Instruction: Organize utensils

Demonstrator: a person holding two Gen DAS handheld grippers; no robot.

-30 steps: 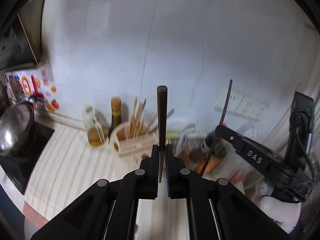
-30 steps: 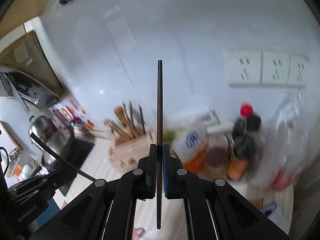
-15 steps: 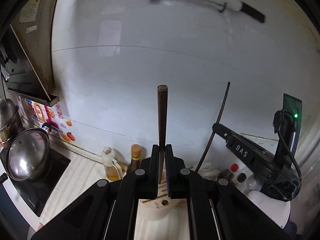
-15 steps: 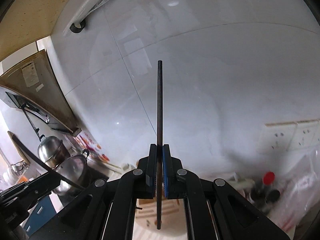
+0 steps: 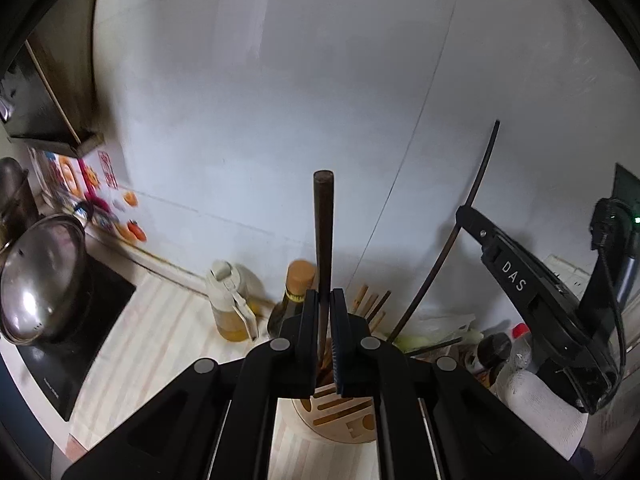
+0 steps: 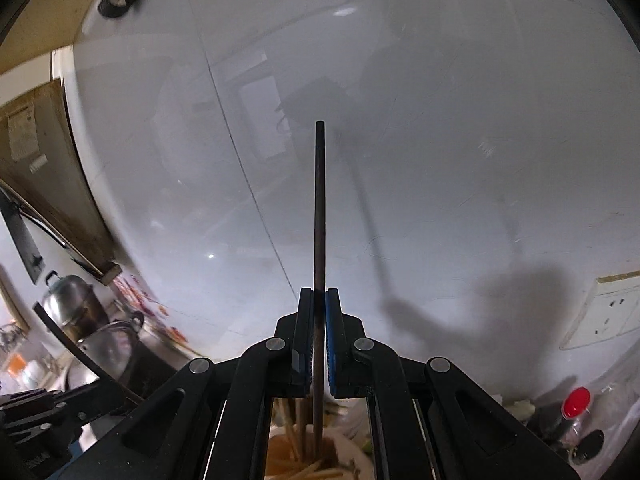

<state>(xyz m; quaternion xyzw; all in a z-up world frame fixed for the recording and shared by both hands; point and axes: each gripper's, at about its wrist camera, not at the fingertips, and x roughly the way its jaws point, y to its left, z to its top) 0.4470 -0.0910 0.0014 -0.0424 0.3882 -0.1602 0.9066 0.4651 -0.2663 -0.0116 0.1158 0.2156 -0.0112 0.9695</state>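
My left gripper [image 5: 324, 300] is shut on a thick dark chopstick [image 5: 323, 232] that stands upright between its pads. Just below the jaws sits a round wooden utensil holder [image 5: 340, 416] with slots, with several pale chopsticks [image 5: 372, 304] sticking out of it. In the right wrist view my right gripper [image 6: 319, 296] is shut on a thinner dark chopstick [image 6: 319, 200], whose lower end hangs over the holder's chopsticks [image 6: 292, 440]. The right gripper [image 5: 516, 280] also shows from the left wrist, held by a white-gloved hand [image 5: 536, 404].
A lidded steel pot [image 5: 36, 280] sits on a black hob [image 5: 80, 340] at the left. An oil bottle [image 5: 228, 304] and a brown-capped bottle [image 5: 298, 280] stand behind the holder. Red-capped jars [image 6: 576, 400] and wall sockets [image 6: 612, 312] are at the right, and a white tiled wall is behind.
Both grippers have come in over the wooden holder, each still gripping its chopstick. The holder was ahead of the jaws a second ago and now lies right beneath them.
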